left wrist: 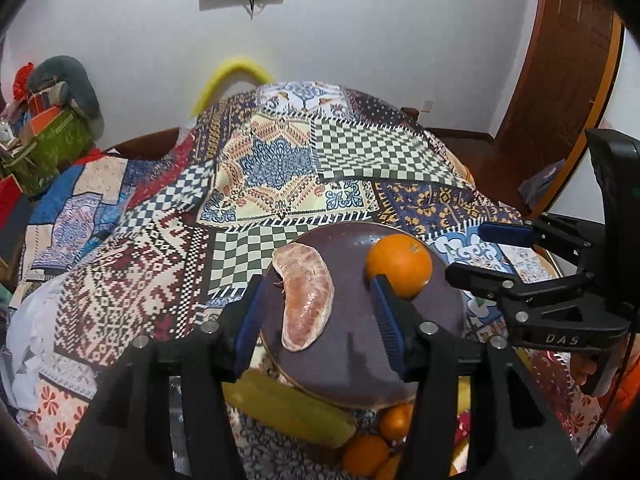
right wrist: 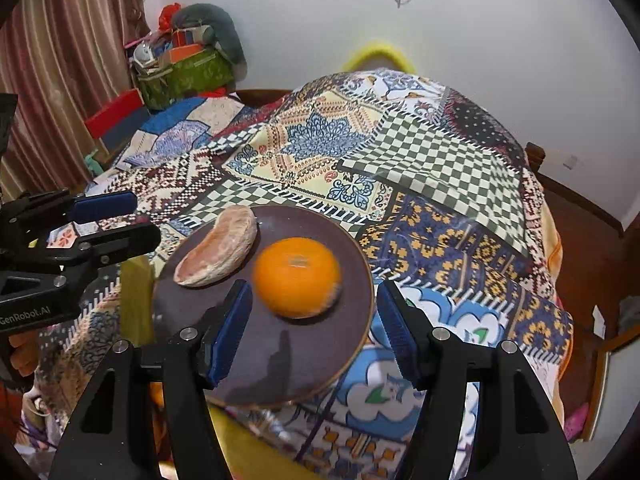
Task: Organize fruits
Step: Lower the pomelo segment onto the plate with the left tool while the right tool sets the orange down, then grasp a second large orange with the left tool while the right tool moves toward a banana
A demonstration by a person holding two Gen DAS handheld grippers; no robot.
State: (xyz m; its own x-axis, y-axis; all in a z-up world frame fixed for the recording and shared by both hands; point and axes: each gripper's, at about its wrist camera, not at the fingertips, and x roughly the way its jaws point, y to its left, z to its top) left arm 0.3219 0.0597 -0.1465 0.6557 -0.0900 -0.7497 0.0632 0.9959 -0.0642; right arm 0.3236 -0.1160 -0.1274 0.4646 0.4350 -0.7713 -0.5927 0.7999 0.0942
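While both tools hover over the dark plate [left wrist: 360, 376], the left gripper [left wrist: 320, 320] stands part-open and empty above the pomelo segment [left wrist: 306, 300] lying on the plate's left side. To its right the orange [right wrist: 296, 276] sits on the plate, the right gripper [right wrist: 316, 332] likewise parted, gripping nothing. Both look placed; next, I'd guess, comes fetching the small oranges [left wrist: 376, 444] beside the plate.

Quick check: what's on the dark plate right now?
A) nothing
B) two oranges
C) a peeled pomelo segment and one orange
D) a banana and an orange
C: the plate carries a pomelo segment on its left side and one orange beside it, both lying free of either gripper.
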